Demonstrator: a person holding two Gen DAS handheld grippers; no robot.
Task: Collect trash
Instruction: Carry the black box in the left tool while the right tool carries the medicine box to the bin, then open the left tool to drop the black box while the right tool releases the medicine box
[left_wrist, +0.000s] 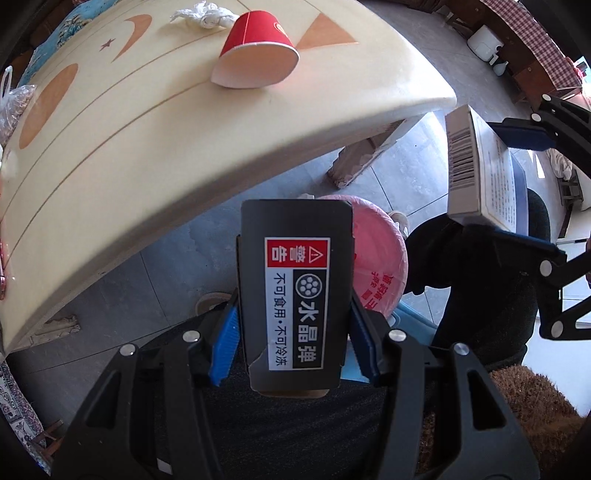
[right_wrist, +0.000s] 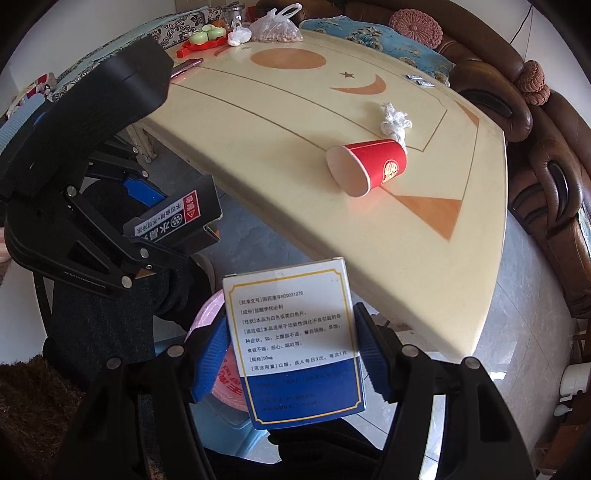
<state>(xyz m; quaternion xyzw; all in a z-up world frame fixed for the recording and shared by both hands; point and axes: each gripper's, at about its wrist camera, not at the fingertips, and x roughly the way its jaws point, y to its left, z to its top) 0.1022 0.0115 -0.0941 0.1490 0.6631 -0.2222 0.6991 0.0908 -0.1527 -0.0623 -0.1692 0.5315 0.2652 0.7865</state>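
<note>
While the left gripper (left_wrist: 291, 332) clamps the black box (left_wrist: 295, 291) and the right gripper (right_wrist: 291, 354) pinches the white-and-blue medicine box (right_wrist: 295, 339), both hang over the pink-lined bin (left_wrist: 376, 254); centre each over the opening before releasing; red cup (right_wrist: 365, 170) and crumpled tissue (right_wrist: 393, 120) remain on the table (right_wrist: 443, 295).

A cream table (right_wrist: 280, 122) with orange shapes carries a red cup (right_wrist: 369, 166) on its side, a crumpled tissue (right_wrist: 393, 120) touching the cup's base, a bag of nuts (right_wrist: 275, 27), a red tray (right_wrist: 201, 42) and a phone (right_wrist: 186, 67) at the far end
</note>
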